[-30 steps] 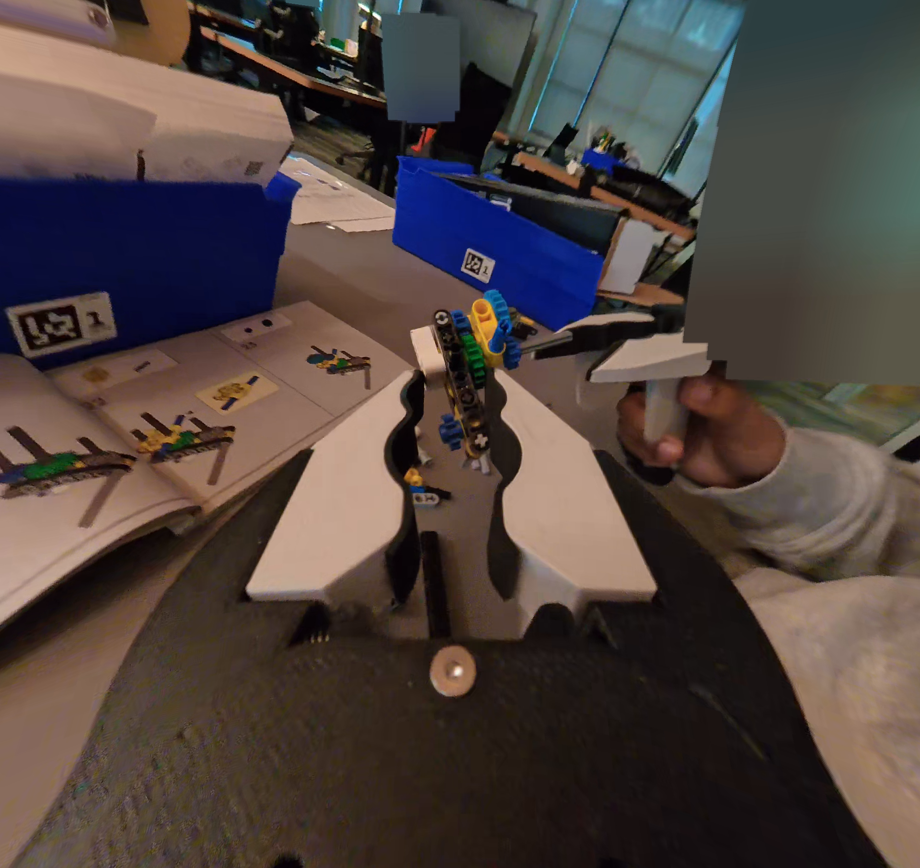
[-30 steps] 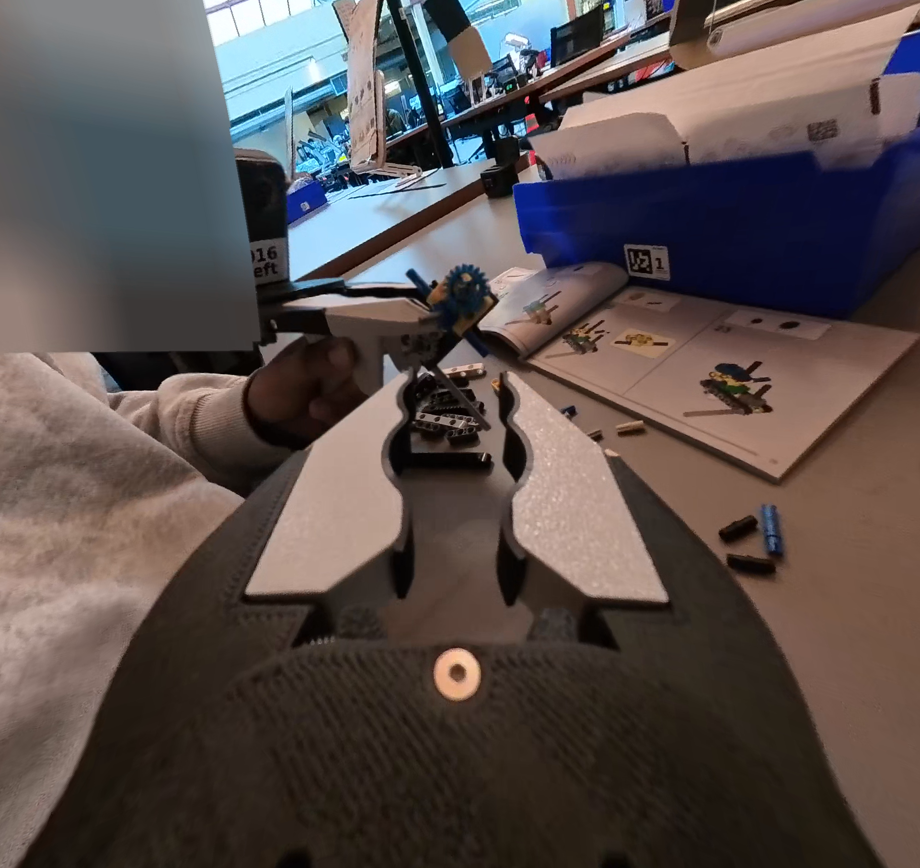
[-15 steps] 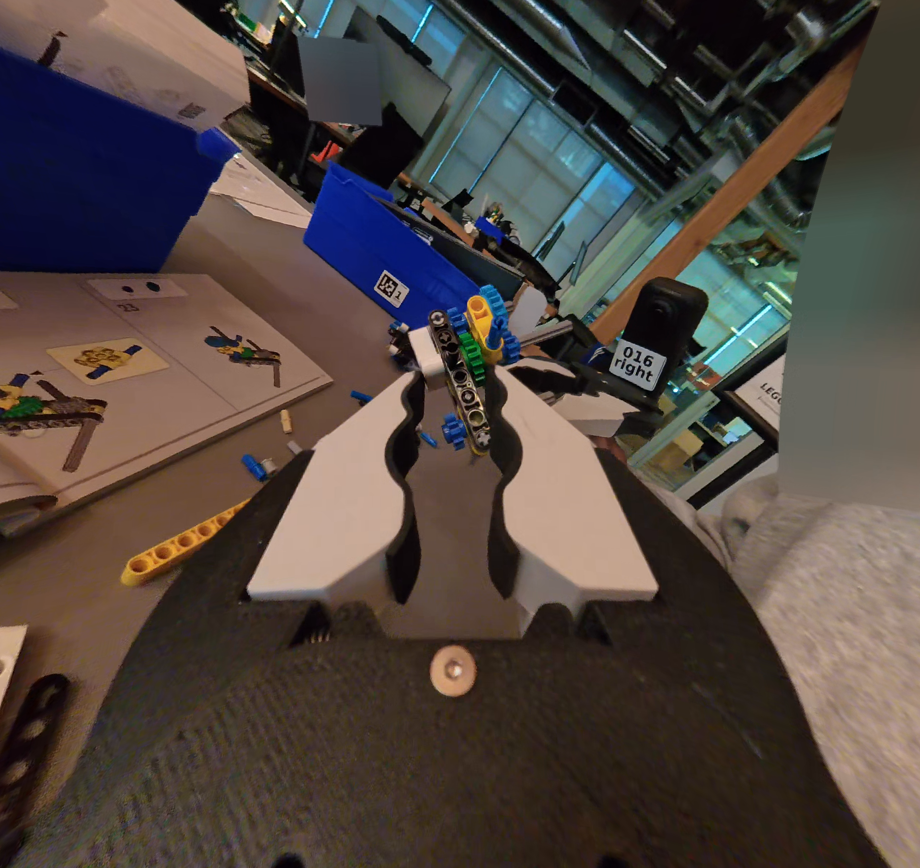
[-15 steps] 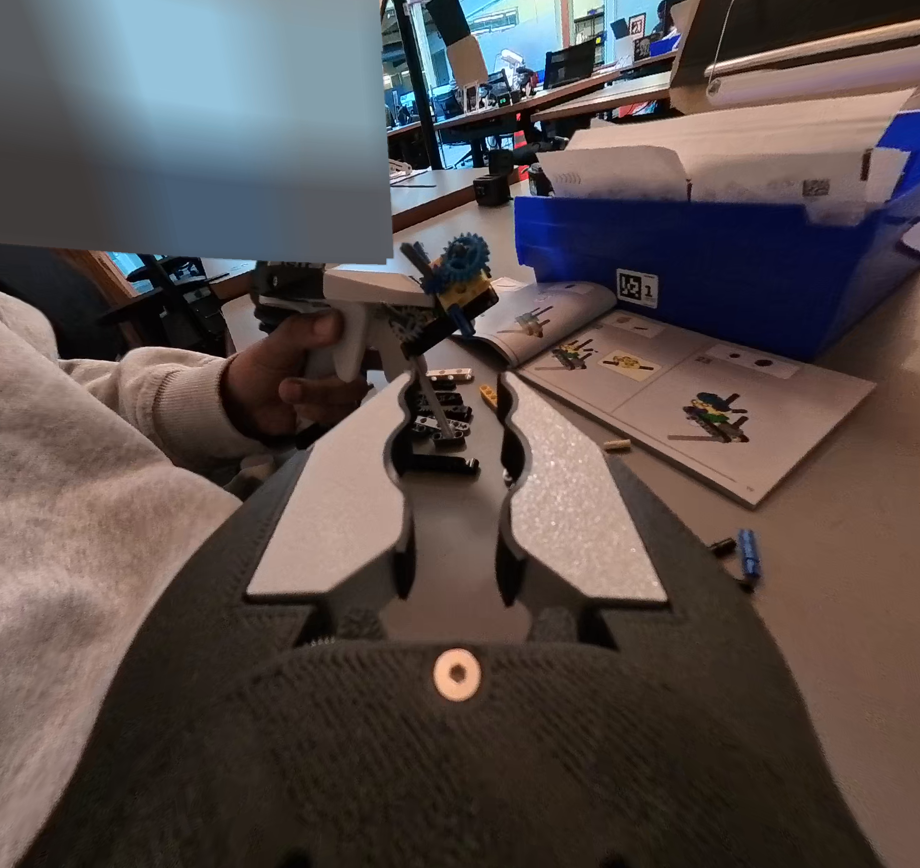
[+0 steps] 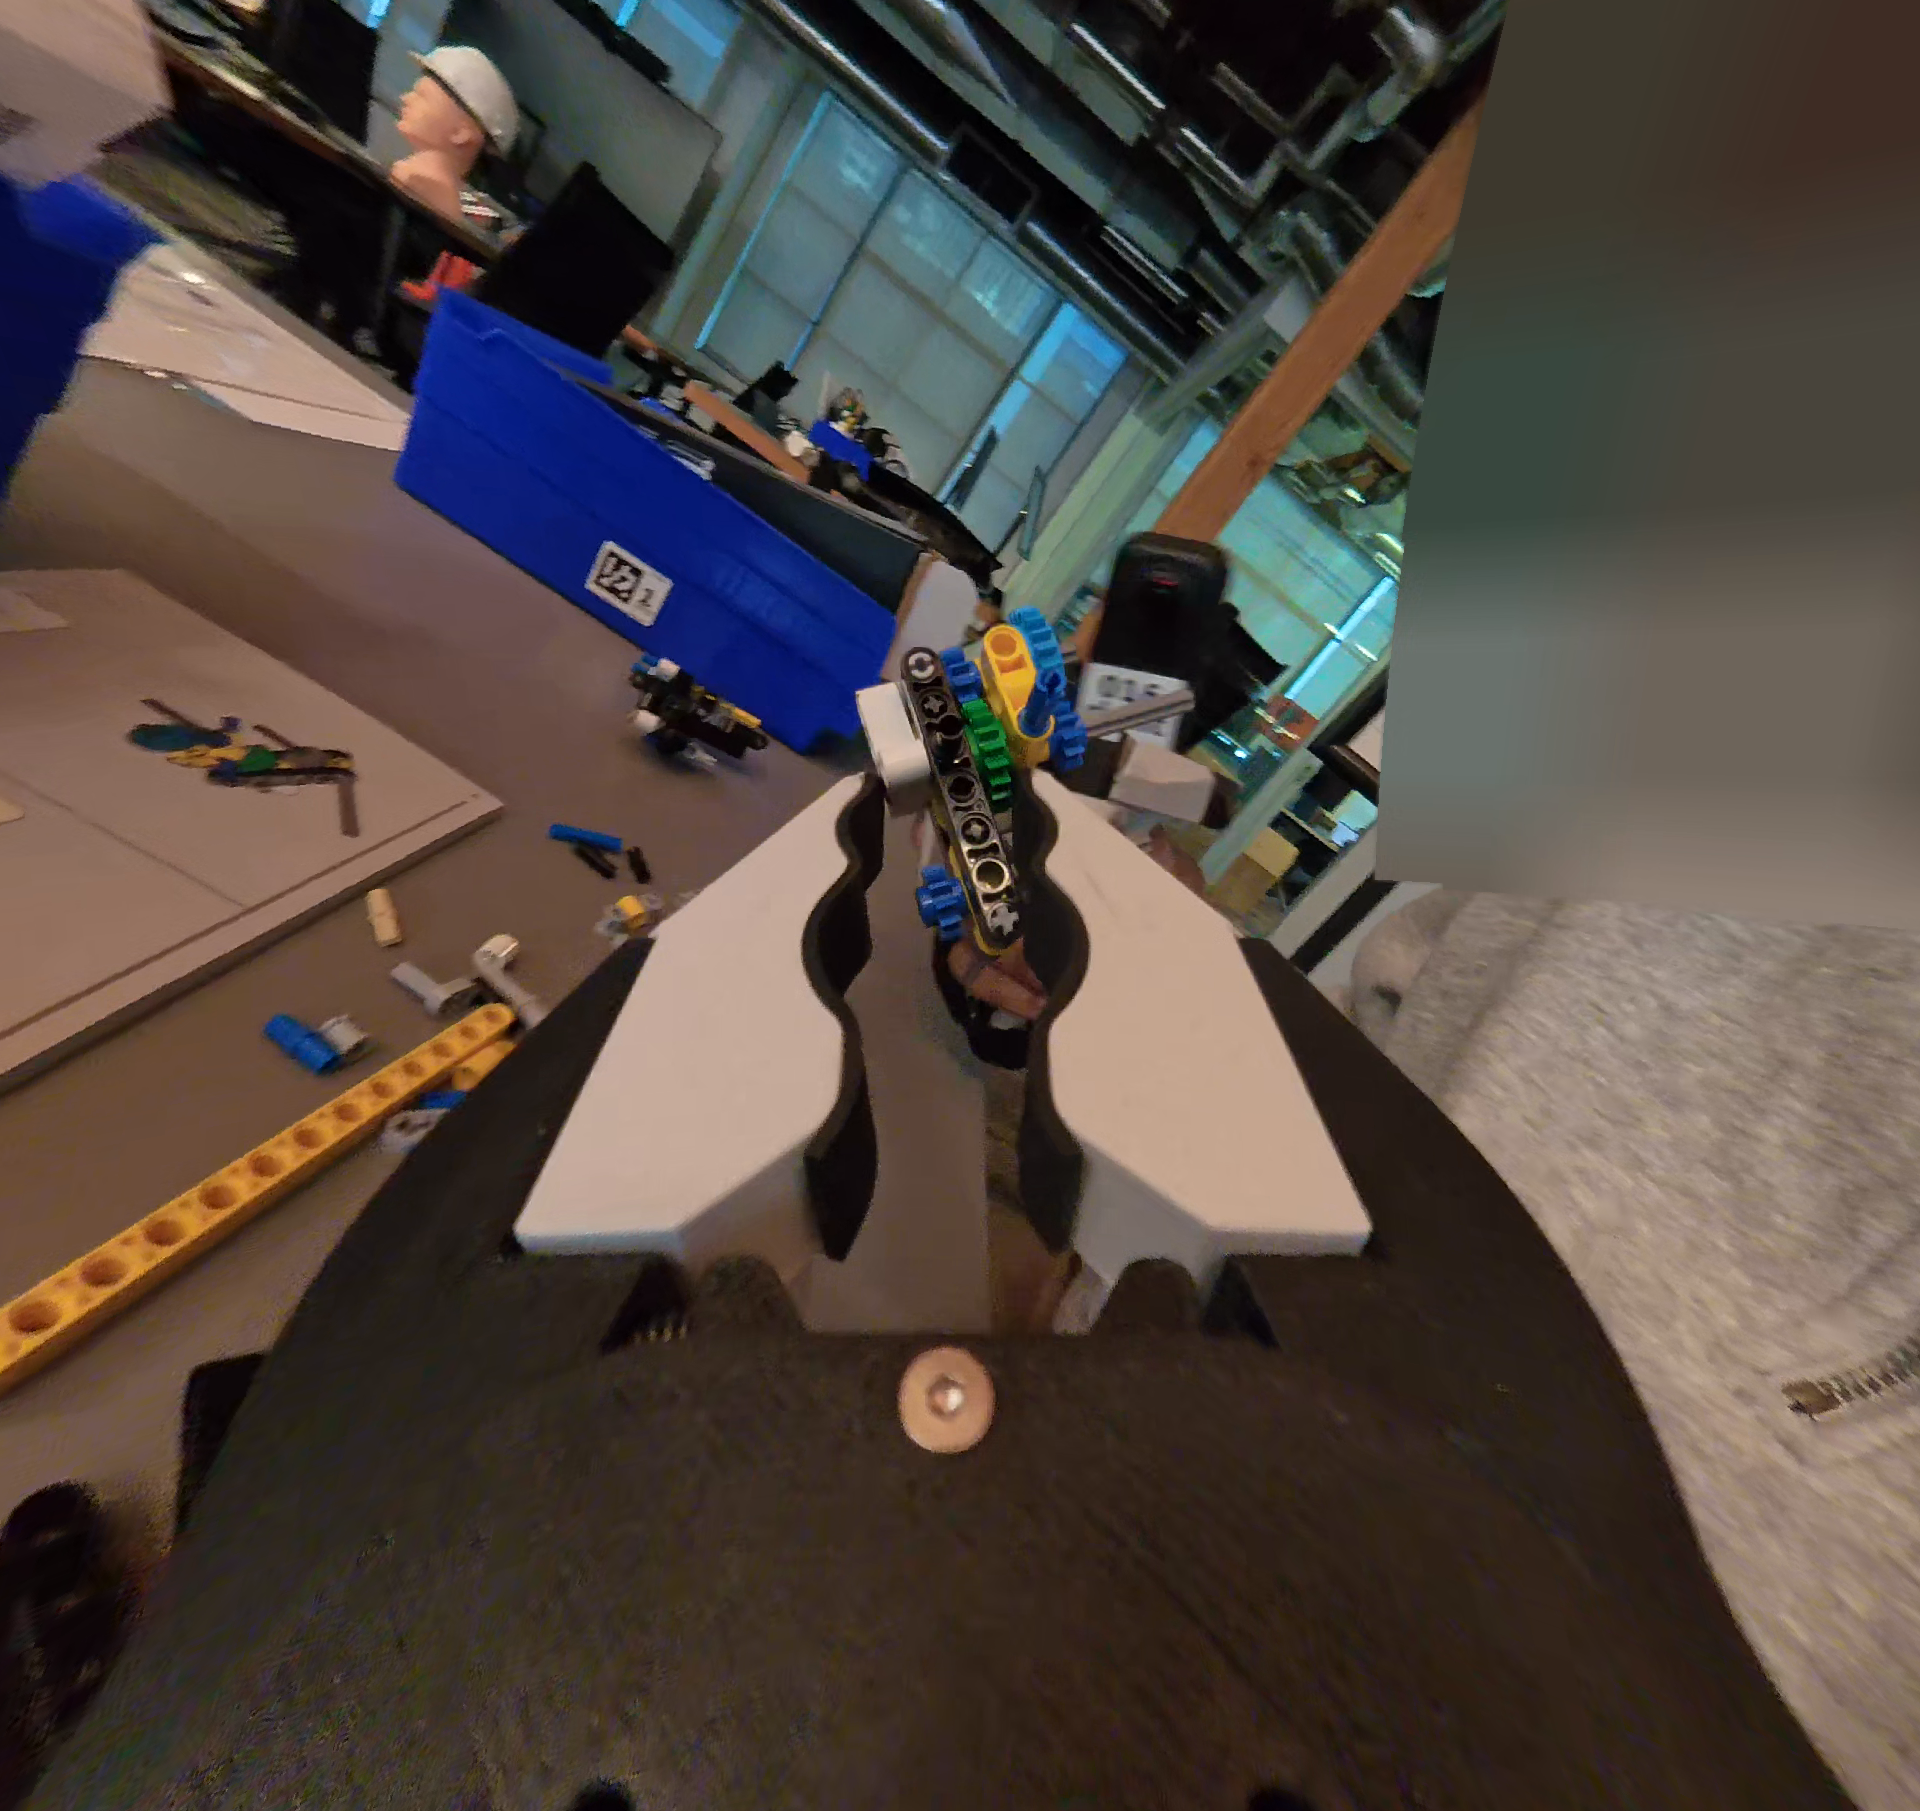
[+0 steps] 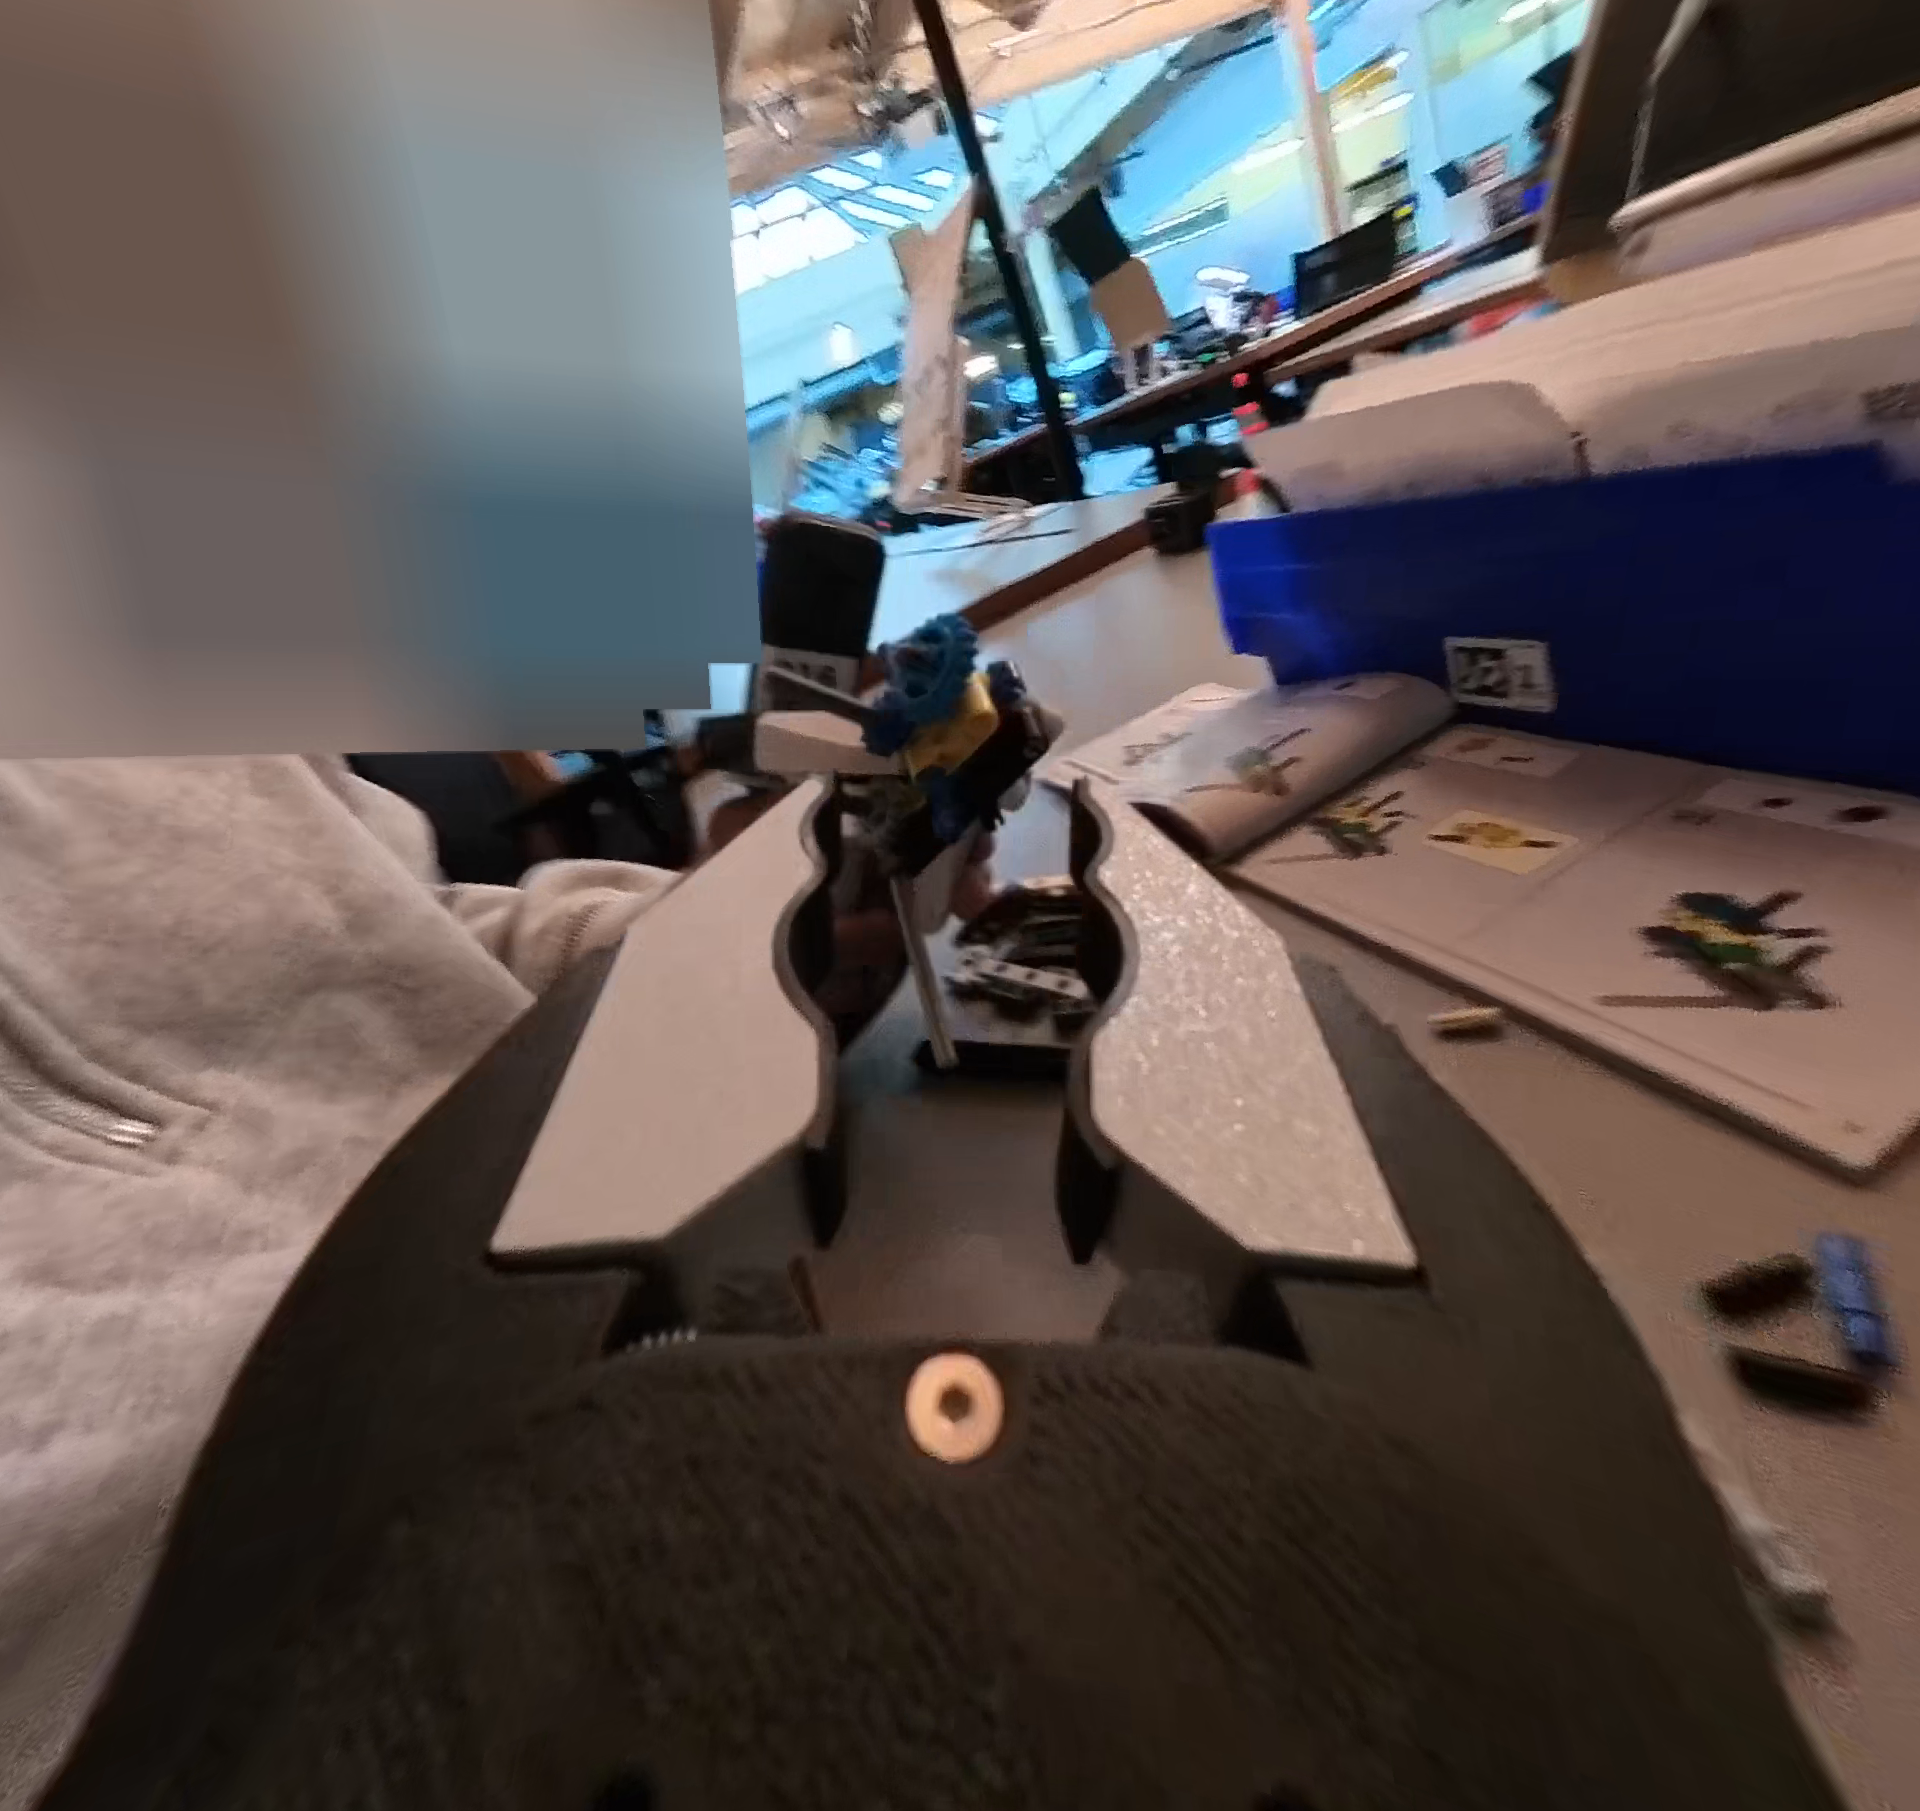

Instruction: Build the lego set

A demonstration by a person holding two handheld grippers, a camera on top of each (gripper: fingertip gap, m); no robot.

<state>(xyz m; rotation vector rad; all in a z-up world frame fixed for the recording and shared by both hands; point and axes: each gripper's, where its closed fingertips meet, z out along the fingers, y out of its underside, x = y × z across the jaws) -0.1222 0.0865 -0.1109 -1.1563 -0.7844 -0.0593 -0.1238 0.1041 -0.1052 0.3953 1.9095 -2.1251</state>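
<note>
While raised clear of the table, clenched tight: left gripper (image 5: 956, 811), grasping the lego assembly (image 5: 971, 753) at its very tips, up in the air to the right of the open instruction booklet (image 5: 156, 826). Black holed beam upright in the grip, white block on the booklet side, green and blue gears plus a yellow piece on the side away from the booklet.

Sticking out of the assembly, a thin grey axle (image 6: 925, 972), slanting down into the gap of the right gripper (image 6: 951, 811). Released, that one: jaws spread wide, axle between them but not pinched.

Beyond the booklet, a blue bin (image 5: 623, 535). Between booklet and bin, a small black-and-yellow sub-build (image 5: 691, 717). Loose off the booklet's right edge: tan pin (image 5: 382, 918), blue pin (image 5: 587, 836), grey connectors (image 5: 468, 977) and a long yellow beam (image 5: 239, 1200). From the right wrist, just left of the booklet, a heap of black parts (image 6: 1023, 972). Off the booklet's near corner, a blue connector (image 6: 1849, 1294) beside two black pins (image 6: 1756, 1283).
</note>
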